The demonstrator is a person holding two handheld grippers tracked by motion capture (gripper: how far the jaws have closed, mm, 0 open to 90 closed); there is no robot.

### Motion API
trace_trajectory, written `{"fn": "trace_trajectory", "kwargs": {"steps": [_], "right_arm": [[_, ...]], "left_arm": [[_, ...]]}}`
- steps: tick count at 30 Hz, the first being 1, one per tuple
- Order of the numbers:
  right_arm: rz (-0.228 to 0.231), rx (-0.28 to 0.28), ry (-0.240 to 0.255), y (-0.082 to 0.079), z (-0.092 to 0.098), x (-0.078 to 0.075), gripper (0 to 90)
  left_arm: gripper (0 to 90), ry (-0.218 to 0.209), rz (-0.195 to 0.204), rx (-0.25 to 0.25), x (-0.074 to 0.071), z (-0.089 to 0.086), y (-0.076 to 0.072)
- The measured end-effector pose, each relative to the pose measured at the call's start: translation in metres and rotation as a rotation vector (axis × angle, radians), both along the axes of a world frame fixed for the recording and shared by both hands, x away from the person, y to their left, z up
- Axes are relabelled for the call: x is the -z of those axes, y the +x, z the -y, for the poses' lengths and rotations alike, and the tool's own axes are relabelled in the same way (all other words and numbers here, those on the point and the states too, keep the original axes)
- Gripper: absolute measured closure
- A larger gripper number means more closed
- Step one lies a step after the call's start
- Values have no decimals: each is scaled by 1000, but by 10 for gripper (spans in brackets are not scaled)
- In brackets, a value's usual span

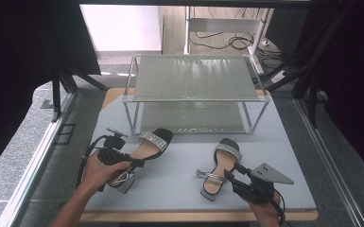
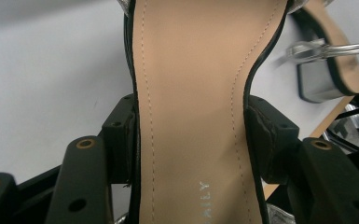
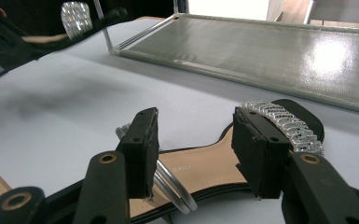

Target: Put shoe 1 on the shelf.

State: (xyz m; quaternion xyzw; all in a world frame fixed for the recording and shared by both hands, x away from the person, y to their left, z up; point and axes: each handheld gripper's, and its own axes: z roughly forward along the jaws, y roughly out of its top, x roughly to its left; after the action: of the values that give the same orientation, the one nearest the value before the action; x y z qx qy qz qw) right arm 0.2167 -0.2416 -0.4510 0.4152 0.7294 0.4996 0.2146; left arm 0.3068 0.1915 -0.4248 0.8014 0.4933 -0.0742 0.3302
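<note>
Now my left tongs (image 2: 189, 140) clamp the stiff left sandal (image 1: 146, 150) at its narrow waist; right tongs (image 3: 196, 154) gape astride the other sandal (image 3: 214, 172).

Even, fairly bright light falls on the grey table (image 1: 179, 175) — dark curtains frame both sides of the high view. Glare whitens the rack's mesh shelf (image 3: 335, 56) at upper right of the right gripper view; the left gripper view's upper right corner is blurred.
</note>
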Motion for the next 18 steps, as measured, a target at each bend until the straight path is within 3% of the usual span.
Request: {"fn": "trace_trajectory", "kwargs": {"steps": [3, 11, 14, 18], "right_arm": [[-1, -4, 0, 0, -1, 1, 514], [4, -4, 0, 0, -1, 1, 514], [-3, -6, 7, 1, 0, 1, 514], [-3, -8, 4, 1, 0, 2, 514]], "left_arm": [[430, -33, 25, 26, -15, 4, -4], [430, -99, 66, 50, -38, 11, -6], [430, -107, 102, 49, -50, 16, -4], [430, -125, 113, 56, -57, 21, -2]]}}
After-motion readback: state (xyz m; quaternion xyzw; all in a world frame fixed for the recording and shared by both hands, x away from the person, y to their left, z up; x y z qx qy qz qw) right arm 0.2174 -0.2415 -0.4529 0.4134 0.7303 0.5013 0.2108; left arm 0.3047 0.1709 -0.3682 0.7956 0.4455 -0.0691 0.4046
